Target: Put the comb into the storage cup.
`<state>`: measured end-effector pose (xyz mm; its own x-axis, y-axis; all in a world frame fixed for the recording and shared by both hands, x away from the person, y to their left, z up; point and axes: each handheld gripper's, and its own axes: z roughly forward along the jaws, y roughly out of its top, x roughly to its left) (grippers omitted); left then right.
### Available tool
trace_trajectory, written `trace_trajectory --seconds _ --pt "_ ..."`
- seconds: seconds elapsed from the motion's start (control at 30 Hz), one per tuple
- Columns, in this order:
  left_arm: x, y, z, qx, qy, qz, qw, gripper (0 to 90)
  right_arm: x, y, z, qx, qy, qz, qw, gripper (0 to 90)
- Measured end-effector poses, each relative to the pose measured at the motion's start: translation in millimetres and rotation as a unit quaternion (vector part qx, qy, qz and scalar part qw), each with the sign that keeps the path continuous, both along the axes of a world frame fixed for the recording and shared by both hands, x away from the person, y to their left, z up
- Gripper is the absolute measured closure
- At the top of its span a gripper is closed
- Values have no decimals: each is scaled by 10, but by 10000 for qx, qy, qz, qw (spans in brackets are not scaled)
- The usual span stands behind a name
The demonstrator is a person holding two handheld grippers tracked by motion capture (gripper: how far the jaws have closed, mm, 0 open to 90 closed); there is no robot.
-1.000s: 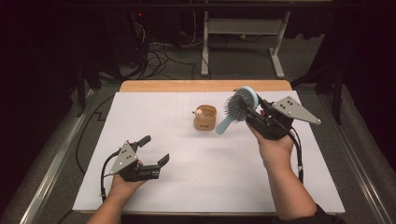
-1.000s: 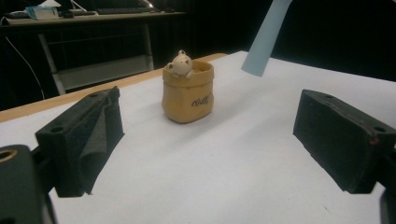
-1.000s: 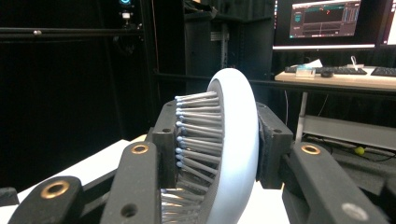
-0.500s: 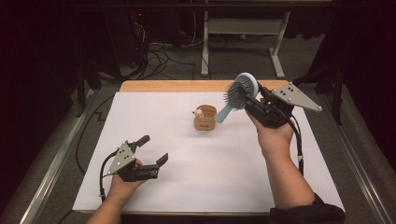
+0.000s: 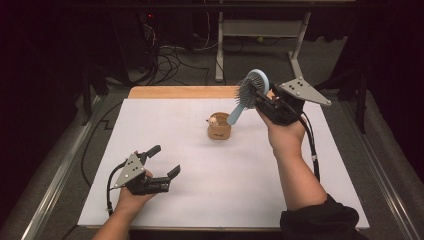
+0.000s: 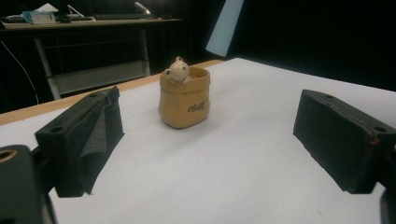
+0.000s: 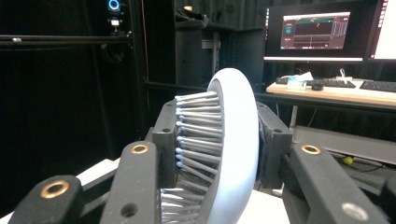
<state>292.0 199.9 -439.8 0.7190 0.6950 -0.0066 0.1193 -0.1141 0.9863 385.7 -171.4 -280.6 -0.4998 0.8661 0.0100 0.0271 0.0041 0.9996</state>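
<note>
My right gripper is raised above the table's far right and is shut on a light blue hairbrush. The brush head sits between the jaws with its bristles facing left in the right gripper view. Its handle slants down toward a small tan pot with a little bear figure on its rim. The pot stands upright near the table's middle. My left gripper rests low at the near left, open and holding nothing, pointed at the pot.
A white sheet covers the table, with a wooden edge at the far side. Beyond it stand a desk frame and floor cables. A desk with monitors lies farther off.
My right gripper has lifted and moved slightly away from me with the hairbrush, whose handle now hangs just over the pot. The left gripper has stayed put.
</note>
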Motion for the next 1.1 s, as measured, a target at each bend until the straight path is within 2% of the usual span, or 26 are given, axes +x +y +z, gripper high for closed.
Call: trace_trajectory --seconds 0.47,0.67,0.87,1.1 --pt "4 12 -11 -22 27 -54 10000 91 257 139 -106 -14 188 -22 9998 611" --pt "6 7 -16 23 15 -80 10000 80 325 206 -140 -86 208 -35 9997 610" --pt "0 11 -9 -24 0 -92 10000 73 386 261 -156 -142 226 -56 9996 609" --pt "0 6 -12 56 20 -66 10000 71 448 338 -187 -193 269 -49 9994 608"
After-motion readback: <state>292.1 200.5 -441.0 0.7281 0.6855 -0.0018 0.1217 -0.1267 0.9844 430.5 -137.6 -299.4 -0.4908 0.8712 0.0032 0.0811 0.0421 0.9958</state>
